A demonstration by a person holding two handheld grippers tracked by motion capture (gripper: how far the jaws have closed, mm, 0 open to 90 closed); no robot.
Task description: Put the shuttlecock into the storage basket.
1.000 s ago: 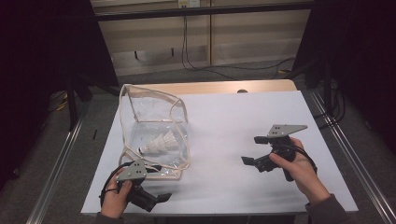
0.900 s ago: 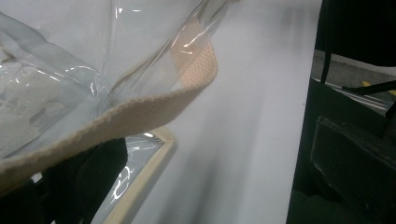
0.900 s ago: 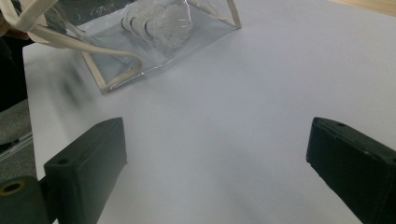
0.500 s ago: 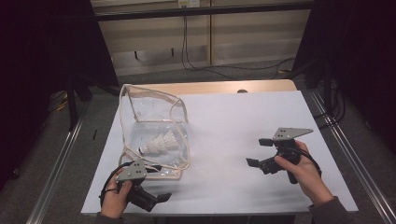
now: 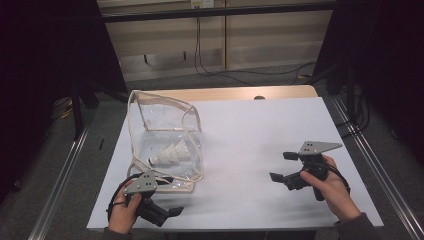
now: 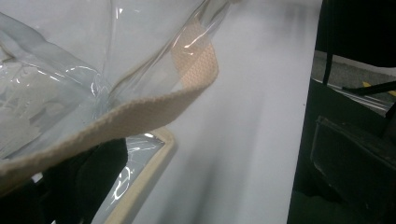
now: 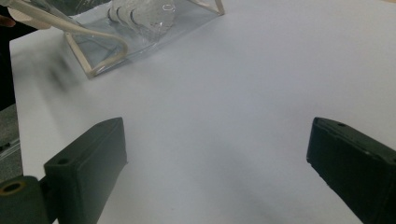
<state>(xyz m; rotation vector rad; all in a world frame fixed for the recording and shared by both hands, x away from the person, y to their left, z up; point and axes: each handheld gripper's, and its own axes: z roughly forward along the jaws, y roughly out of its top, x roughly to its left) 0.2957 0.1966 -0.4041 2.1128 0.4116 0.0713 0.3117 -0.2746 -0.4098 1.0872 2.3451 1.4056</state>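
Note:
A clear plastic bag with beige trim stands open on the left of the white table. White shuttlecocks lie inside it. My left gripper is at the bag's near corner, jaws apart. In the left gripper view the beige trim droops across between the jaws, and the left jaw shows through the plastic. My right gripper hovers open over bare table at the right, well apart from the bag. The right gripper view has nothing between its jaws; the bag and shuttlecocks lie far ahead.
The table's near edge runs just below both hands. Metal rails flank the table on the floor. Cables hang along the far wall. A wooden strip borders the table's far edge.
My right gripper has drifted a little to the right and toward the near edge, away from the bag. The left gripper and the bag have stayed put.

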